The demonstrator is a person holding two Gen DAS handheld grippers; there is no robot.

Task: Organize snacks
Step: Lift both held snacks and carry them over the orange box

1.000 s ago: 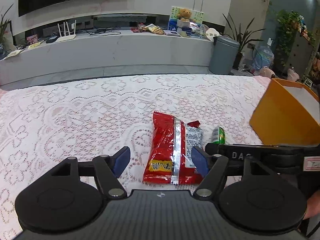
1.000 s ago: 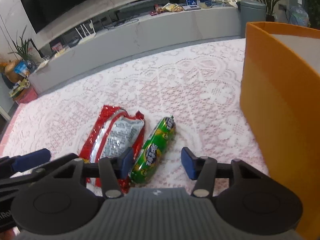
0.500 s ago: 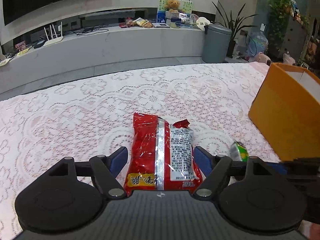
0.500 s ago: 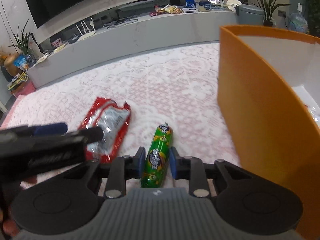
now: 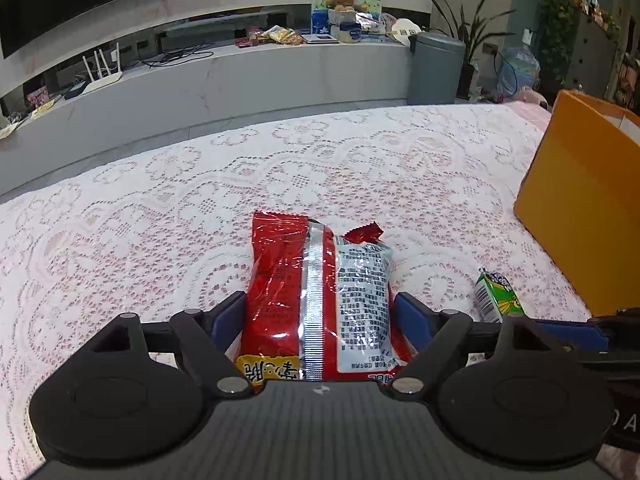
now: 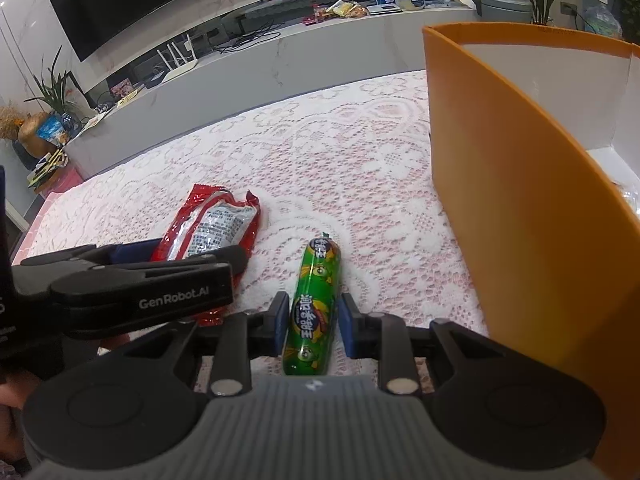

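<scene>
pickup step: right claw (image 6: 313, 330) pinches the green sausage (image 6: 313, 308); left claw (image 5: 320, 322), spread and just opening, straddles the red packet (image 5: 316, 300). next, lift into the orange box (image 6: 532, 216).

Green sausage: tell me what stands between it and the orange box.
Nothing visible. Only lace cloth lies between the green sausage and the orange box; the red packet lies on its other side. The box's tall near wall would have to be cleared.
</scene>
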